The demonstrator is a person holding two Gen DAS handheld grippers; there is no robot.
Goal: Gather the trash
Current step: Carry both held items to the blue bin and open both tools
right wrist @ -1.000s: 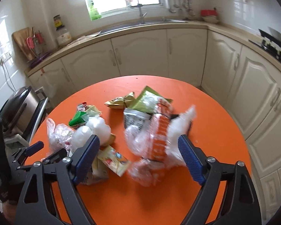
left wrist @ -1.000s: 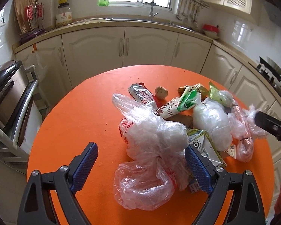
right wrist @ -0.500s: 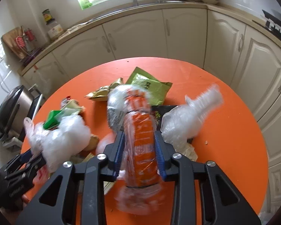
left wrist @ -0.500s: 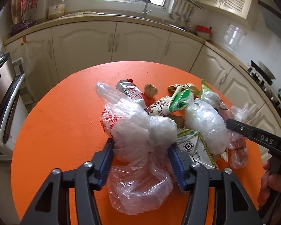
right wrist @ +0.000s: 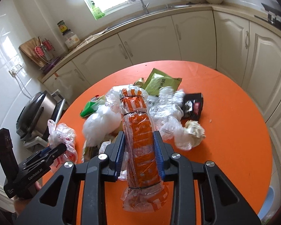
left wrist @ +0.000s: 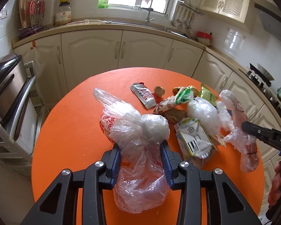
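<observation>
- Round orange tabletop point(left wrist: 65, 131): left half bare, right half cluttered with wrappers; cabinets just past the far edge.
- Left gripper point(left wrist: 141, 161) closing, fingers pinching clear plastic bag point(left wrist: 138, 140) at tabletop centre.
- Right gripper point(right wrist: 139, 150) fingers clamp orange wrapped roll point(right wrist: 140, 140); long axis runs along the fingers, pointing away toward the sink.
</observation>
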